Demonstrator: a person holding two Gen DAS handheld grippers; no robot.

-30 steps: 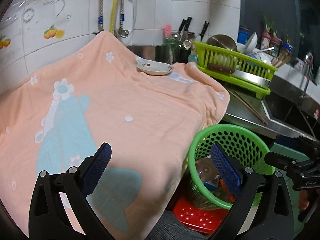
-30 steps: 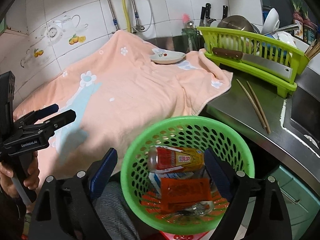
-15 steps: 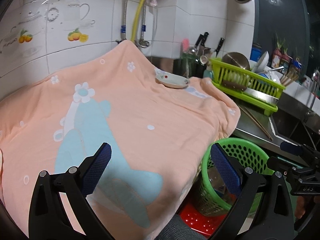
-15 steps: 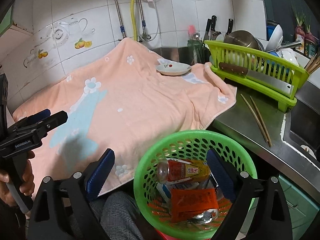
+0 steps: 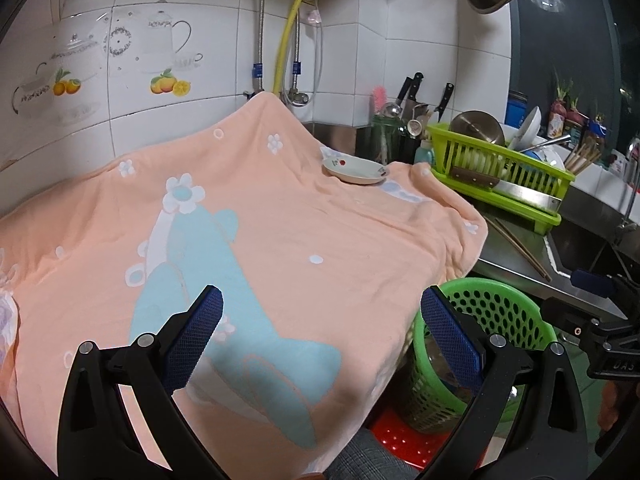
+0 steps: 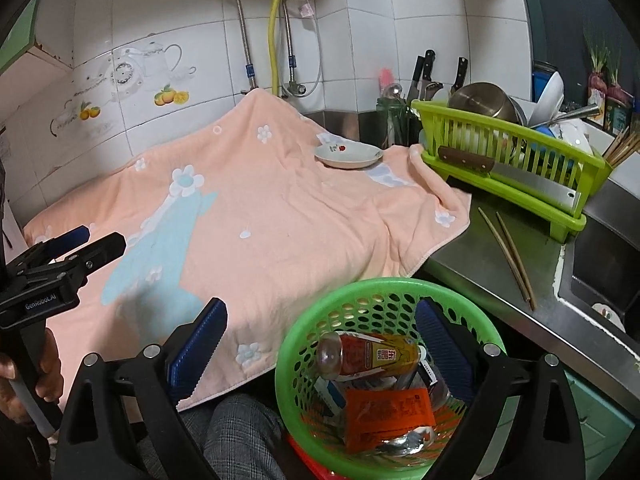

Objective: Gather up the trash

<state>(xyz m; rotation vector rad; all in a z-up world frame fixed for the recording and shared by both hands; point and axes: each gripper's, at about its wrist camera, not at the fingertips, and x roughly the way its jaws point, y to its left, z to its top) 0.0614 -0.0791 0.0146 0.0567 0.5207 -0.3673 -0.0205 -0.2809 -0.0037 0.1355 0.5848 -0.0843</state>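
Note:
A green perforated trash basket (image 6: 308,332) stands below the counter edge, on a red stool. It holds a drink bottle (image 6: 372,354), an orange packet (image 6: 388,414) and other wrappers. My right gripper (image 6: 320,340) is open and empty, above the basket's near-left rim. My left gripper (image 5: 322,332) is open and empty, over the peach flowered towel (image 5: 280,232), with the basket (image 5: 516,320) at its right. The left gripper also shows in the right wrist view (image 6: 72,246), at the left.
A small white dish (image 5: 354,170) sits on the towel's far side. A green dish rack (image 6: 508,152) with a cleaver and pots stands on the steel counter, with chopsticks (image 6: 508,256) before it. A sink (image 6: 600,272) lies at the right. Knives stand by the tiled wall.
Both grippers have pulled back and up from the basket. The left view now takes in more of the towel and wall. Both stay open.

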